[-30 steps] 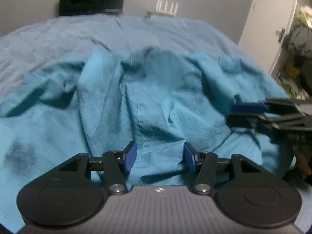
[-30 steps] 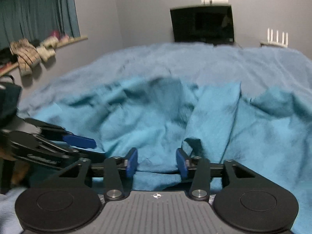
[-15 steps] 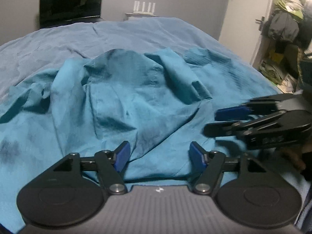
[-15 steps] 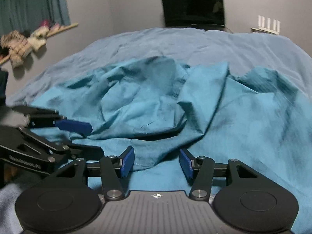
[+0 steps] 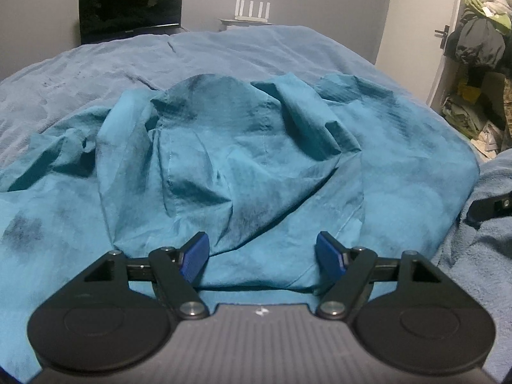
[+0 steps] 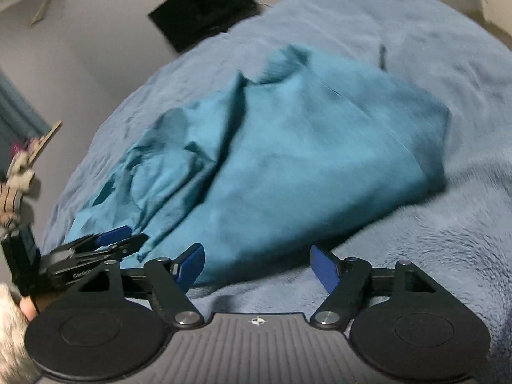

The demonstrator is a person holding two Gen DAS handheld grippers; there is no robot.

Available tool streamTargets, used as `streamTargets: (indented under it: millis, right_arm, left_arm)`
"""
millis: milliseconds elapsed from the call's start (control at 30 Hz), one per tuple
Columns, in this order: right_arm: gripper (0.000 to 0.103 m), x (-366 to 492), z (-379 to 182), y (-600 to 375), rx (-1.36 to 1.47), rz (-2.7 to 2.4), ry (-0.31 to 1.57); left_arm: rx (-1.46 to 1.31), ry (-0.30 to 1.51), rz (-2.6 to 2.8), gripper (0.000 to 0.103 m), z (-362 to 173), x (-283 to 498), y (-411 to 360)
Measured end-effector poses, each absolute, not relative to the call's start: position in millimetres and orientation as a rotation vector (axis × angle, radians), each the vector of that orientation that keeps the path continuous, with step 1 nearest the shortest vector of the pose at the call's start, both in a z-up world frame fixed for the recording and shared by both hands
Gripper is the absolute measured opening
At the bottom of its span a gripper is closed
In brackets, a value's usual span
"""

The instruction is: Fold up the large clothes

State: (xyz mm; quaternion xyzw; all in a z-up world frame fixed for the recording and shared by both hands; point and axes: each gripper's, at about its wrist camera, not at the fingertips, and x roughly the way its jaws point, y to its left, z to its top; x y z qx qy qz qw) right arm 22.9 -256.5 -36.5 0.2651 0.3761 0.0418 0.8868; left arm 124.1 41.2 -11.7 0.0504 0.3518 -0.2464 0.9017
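A large teal garment [image 5: 243, 166] lies crumpled and partly folded on a blue-grey bed; it also shows in the right wrist view [image 6: 288, 147]. My left gripper [image 5: 262, 254] is open and empty, just above the garment's near edge. My right gripper [image 6: 257, 264] is open and empty over the near corner of the garment and the blanket. The left gripper shows at the left of the right wrist view [image 6: 105, 244]. Only a dark tip of the right gripper [image 5: 489, 208] shows at the right edge of the left wrist view.
The blue-grey blanket [image 5: 256, 51] covers the whole bed [image 6: 448, 224]. A dark monitor [image 5: 131, 16] and a white router [image 5: 252, 9] stand by the far wall. A door and piled clothes [image 5: 476, 38] are at the right.
Both grippers opened wider and let the garment lie. The right gripper swung away to the right and tilted; it has nearly left the left wrist view.
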Motion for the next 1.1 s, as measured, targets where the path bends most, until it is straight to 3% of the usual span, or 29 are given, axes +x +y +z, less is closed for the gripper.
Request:
streamTargets:
  millis: [100, 333, 633, 700, 800, 967, 1067, 1100]
  right_arm:
    - [0.077, 29.6, -49.4, -255.9, 0.533, 0.078, 0.821]
    - [0.085, 47.6, -66.5, -268.0, 0.635, 0.076, 0.720]
    - [0.082, 45.6, -56.5, -298.8, 0.823, 0.121, 0.492]
    - [0.082, 49.4, -61.1, -299.0, 0.834, 0.079, 0.521]
    - [0.077, 58.8, -81.7, -307.1, 0.907, 0.006, 0.600]
    - [0.072, 70.1, -81.9, -311.8, 0.947, -0.033, 0.557]
    - [0.059, 72.7, -82.0, -313.3, 0.972, -0.047, 0.538]
    - [0.050, 70.9, -80.5, -314.1, 0.959, -0.045, 0.527]
  left_arm:
    - [0.138, 0.708, -0.486, 0.073, -10.0, 117.1, 37.2]
    - [0.153, 0.702, -0.462, 0.073, -10.1, 111.6, 37.1]
    - [0.115, 0.730, -0.461, 0.077, -13.6, 117.1, 42.7]
    - [0.105, 0.738, -0.461, 0.079, -14.2, 118.3, 43.4]
    - [0.118, 0.732, -0.461, 0.079, -13.0, 117.0, 41.8]
    - [0.202, 0.696, -0.457, 0.076, -10.1, 108.8, 31.4]
    - [0.228, 0.669, -0.474, 0.071, -6.2, 105.2, 28.2]
    - [0.239, 0.664, -0.476, 0.071, -5.8, 104.4, 27.2]
